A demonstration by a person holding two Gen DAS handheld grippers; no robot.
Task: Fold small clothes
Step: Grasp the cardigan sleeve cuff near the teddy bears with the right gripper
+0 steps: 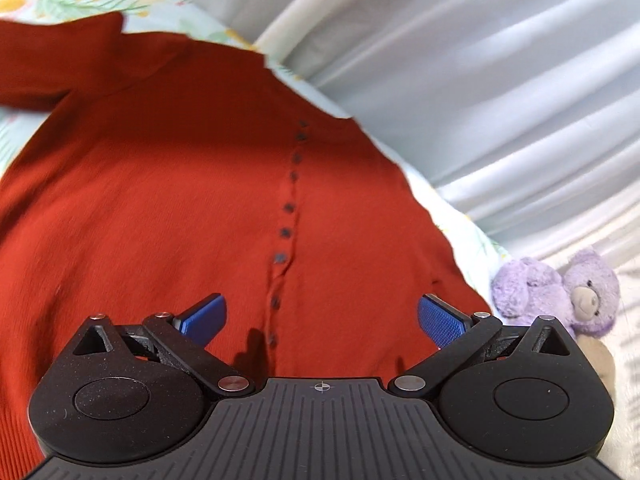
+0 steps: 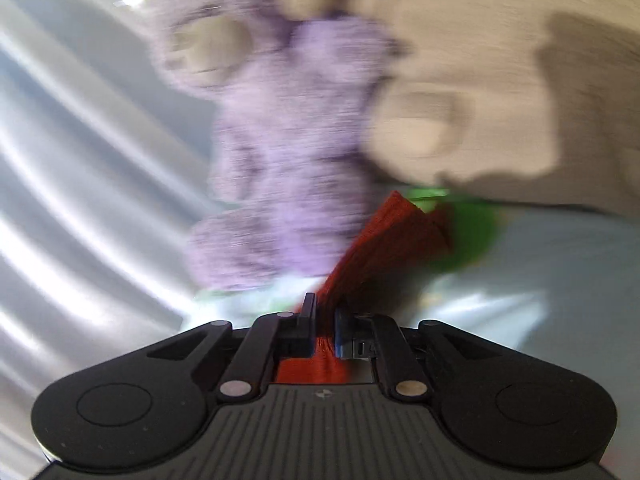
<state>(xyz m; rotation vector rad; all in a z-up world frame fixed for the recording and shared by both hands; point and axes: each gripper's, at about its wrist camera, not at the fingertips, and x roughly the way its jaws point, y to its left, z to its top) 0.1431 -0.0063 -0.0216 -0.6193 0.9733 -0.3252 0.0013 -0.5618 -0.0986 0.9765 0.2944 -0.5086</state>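
A rust-red cardigan [image 1: 192,184] with a row of dark buttons lies spread front-up on a floral sheet and fills most of the left wrist view. My left gripper [image 1: 322,316] hovers over its lower part, open, blue pads wide apart on either side of the button line, nothing between them. In the right wrist view, blurred by motion, my right gripper [image 2: 325,320] is shut on a bunched edge of the same red cardigan [image 2: 384,232], which rises from between the fingers to the upper right.
A purple plush bear [image 1: 560,292] lies at the cardigan's right edge; the same purple plush bear [image 2: 280,152] fills the middle of the right wrist view. A beige plush toy [image 2: 460,100] sits beside it. A white pleated curtain [image 1: 500,80] hangs behind the bed.
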